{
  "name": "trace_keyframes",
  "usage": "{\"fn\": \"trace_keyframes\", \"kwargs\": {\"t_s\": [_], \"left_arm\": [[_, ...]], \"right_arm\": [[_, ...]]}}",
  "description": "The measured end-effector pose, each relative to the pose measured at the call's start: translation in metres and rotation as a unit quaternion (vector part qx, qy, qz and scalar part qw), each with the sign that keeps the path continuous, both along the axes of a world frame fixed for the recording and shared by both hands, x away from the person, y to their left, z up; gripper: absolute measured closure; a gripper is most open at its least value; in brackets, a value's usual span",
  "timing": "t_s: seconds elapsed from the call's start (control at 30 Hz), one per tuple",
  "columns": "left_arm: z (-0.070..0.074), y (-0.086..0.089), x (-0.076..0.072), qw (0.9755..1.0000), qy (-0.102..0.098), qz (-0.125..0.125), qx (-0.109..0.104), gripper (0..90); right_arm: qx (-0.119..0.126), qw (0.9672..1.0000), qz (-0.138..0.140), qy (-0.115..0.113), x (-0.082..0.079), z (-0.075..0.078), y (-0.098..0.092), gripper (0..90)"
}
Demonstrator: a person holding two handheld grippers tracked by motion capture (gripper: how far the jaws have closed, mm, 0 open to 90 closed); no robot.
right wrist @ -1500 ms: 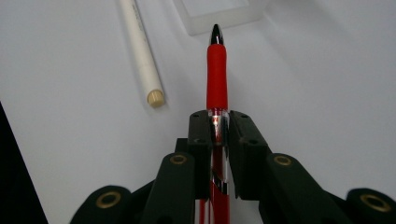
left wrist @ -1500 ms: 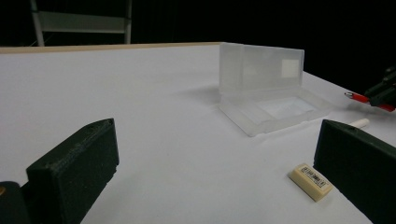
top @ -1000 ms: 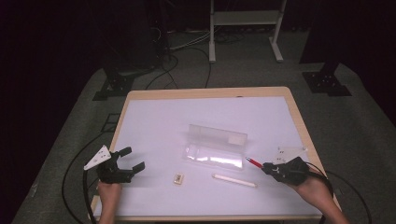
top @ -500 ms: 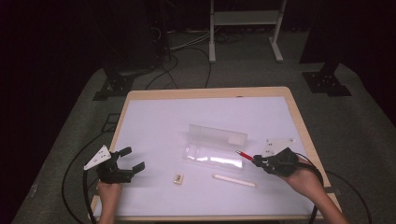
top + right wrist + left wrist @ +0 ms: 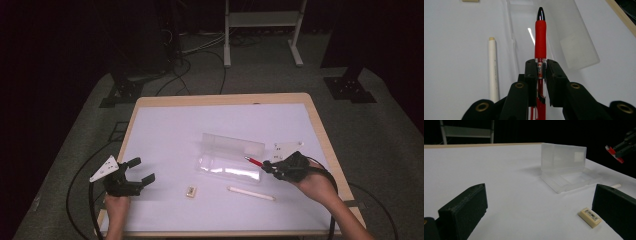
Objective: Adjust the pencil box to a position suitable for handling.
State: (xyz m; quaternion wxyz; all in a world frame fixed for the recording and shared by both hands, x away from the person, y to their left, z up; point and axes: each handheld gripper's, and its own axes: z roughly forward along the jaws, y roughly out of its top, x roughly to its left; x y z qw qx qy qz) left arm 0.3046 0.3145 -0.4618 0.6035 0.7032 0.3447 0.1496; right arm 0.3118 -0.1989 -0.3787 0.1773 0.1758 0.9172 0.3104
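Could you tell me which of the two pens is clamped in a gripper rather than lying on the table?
The red pen, gripped between the right gripper jaws above the open clear case. The cream-white pen lies loose on the table.

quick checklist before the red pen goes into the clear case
1. Pen held firmly: ok. The right gripper is shut on the red pen, jaws clamped on its barrel.
2. Case open: ok. The clear case lies with its lid standing upright.
3. Pen aimed at the tray: ok. Its tip points over the case.
4. Tray free inside: cannot tell, the plastic is see-through and glary.
5. Other things out of the way: ok. The white stick and eraser lie beside the case.
6. Left gripper clear: ok, open and apart from the case.
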Motion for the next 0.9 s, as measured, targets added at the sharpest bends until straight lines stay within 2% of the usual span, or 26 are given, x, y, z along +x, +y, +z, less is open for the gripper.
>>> {"fn": "trace_keyframes", "kwargs": {"t_s": [0.9], "left_arm": [[0.000,0.000,0.000,1.0000,0.000,-0.001,0.002,0.0]], "right_arm": [[-0.019,0.9990,0.037,-0.014,0.020,0.014,0.043,78.8]]}}
